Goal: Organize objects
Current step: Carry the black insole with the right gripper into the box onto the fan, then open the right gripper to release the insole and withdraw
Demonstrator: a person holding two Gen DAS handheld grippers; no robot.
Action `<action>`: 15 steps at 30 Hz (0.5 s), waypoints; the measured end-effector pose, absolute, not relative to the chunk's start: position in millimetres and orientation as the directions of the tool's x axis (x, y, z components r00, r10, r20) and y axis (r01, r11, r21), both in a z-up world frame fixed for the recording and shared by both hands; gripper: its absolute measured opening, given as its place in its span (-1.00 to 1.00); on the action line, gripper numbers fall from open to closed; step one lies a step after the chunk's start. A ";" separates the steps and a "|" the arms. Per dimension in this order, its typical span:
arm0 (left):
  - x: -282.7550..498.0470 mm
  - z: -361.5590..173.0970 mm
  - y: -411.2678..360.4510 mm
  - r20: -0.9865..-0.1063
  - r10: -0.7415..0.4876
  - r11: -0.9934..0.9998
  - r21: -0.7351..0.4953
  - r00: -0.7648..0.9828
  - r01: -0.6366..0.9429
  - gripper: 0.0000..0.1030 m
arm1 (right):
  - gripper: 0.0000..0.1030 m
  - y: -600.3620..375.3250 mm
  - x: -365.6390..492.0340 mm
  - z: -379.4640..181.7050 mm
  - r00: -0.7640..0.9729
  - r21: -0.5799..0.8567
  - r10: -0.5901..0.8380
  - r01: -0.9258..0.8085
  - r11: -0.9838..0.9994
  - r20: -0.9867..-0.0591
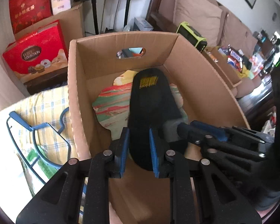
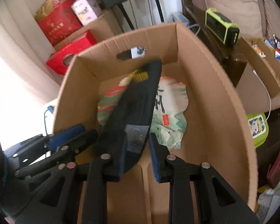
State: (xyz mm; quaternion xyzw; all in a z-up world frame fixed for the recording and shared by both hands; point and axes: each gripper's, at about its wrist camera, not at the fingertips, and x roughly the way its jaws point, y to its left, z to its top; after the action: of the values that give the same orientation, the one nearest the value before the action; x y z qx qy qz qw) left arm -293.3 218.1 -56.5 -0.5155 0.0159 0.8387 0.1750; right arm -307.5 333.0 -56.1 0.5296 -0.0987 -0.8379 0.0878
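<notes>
A black slipper [image 1: 151,100] with yellow print and a grey strap patch [image 2: 137,136] hangs tilted inside an open cardboard box [image 1: 125,35]. My left gripper [image 1: 139,132] is shut on its near end, blue pads [image 1: 125,145] pressing both sides. My right gripper [image 2: 137,136] is shut on the same slipper [image 2: 132,100] at the grey patch. From the left wrist view the right gripper [image 1: 179,127] reaches in from the right; from the right wrist view the left gripper [image 2: 91,132] comes in from the left. A colourful flat paper fan [image 1: 112,104] lies on the box floor under the slipper.
Red gift boxes [image 1: 35,54] stand behind the box [image 2: 130,31] on the left. A blue wire rack [image 1: 37,130] lies on yellow checked cloth at the left. A green-and-black device [image 2: 222,28], a carton of snacks [image 1: 231,59], a green lidded tub [image 2: 257,128] and sofa cushions fill the right.
</notes>
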 end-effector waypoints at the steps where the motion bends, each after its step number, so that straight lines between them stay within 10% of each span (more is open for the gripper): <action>1: -293.5 -57.0 218.9 -0.872 0.274 -0.939 -0.151 -0.405 -0.310 -0.63 | -0.54 333.5 -309.3 -60.0 -0.404 0.266 -0.256 0.032 -0.964 -0.878; 8: -285.2 -41.5 204.6 -0.855 0.321 -0.926 -0.193 -0.407 -0.324 -0.53 | -0.51 338.6 -295.8 -45.3 -0.448 0.232 -0.215 0.018 -0.973 -0.868; 15: -269.8 -8.0 170.6 -0.805 0.348 -0.928 -0.225 -0.480 -0.296 0.01 | -0.32 322.2 -279.6 -17.4 -0.505 0.198 -0.198 0.055 -0.979 -0.840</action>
State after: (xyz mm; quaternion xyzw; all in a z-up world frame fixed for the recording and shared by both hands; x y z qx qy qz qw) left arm -269.8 170.6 -8.0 -0.4744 -0.0274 0.8597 0.1875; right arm -279.6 322.2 -17.4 0.4919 -0.0729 -0.8645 0.0733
